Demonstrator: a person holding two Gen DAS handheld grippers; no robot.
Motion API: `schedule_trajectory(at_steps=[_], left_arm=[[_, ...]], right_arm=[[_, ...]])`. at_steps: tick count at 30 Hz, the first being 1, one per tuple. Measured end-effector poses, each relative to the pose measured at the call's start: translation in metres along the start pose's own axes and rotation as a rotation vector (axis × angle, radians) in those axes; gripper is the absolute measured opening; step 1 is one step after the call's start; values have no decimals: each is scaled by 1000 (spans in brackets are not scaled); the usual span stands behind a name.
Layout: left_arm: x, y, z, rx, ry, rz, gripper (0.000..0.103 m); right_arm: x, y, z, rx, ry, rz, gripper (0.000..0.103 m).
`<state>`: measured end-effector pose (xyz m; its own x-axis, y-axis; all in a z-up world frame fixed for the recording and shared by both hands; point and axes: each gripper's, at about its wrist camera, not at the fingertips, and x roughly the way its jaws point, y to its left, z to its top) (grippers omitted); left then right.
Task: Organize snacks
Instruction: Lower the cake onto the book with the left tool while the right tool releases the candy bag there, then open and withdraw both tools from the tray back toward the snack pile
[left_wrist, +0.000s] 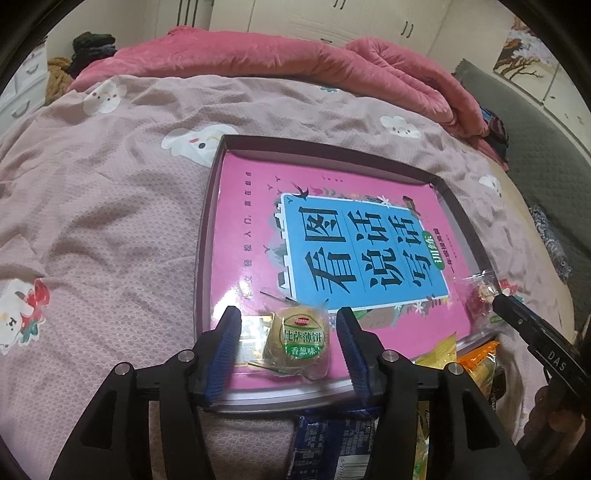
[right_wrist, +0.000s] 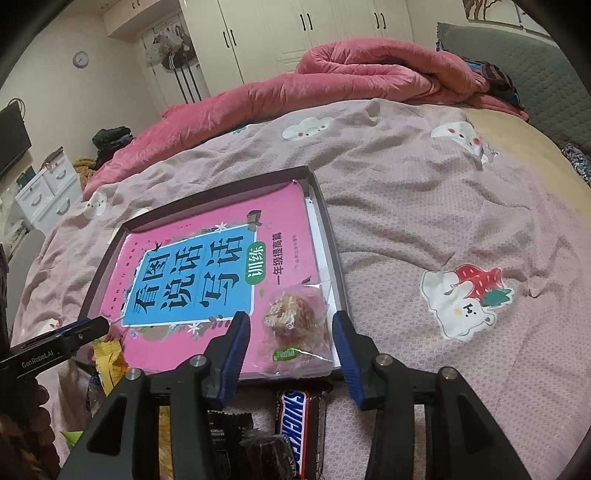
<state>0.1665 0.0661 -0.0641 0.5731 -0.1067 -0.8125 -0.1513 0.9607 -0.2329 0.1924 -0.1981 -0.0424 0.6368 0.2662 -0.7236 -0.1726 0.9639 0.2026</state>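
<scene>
Left gripper (left_wrist: 289, 334) jaws wide around green biscuit (left_wrist: 297, 344) | right gripper (right_wrist: 291, 334) jaws wide around clear-wrapped cookie (right_wrist: 295, 321)

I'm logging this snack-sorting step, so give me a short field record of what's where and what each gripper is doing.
surface: bed
box: open, pink book inside
on book: green biscuit pack; clear cake pack
outside box, near edge: Snickers, other wrappers
left gripper: open, around biscuit pack
right gripper: open, around cake pack
</scene>
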Motion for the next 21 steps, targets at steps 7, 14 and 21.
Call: schedule_trajectory(at_steps=[7,14,21], left_arm=[[-6,-1,1,2,-7,-5,59],[-14,-1,1,-1,-11,-11,63],[-28,2,1,-13,-31,-18,69]], right_arm=[[-6,0,1,5,-14,17,50],[-11,1,2,2,-26,23,53],[-20,2,1,0,-46,37,57]])
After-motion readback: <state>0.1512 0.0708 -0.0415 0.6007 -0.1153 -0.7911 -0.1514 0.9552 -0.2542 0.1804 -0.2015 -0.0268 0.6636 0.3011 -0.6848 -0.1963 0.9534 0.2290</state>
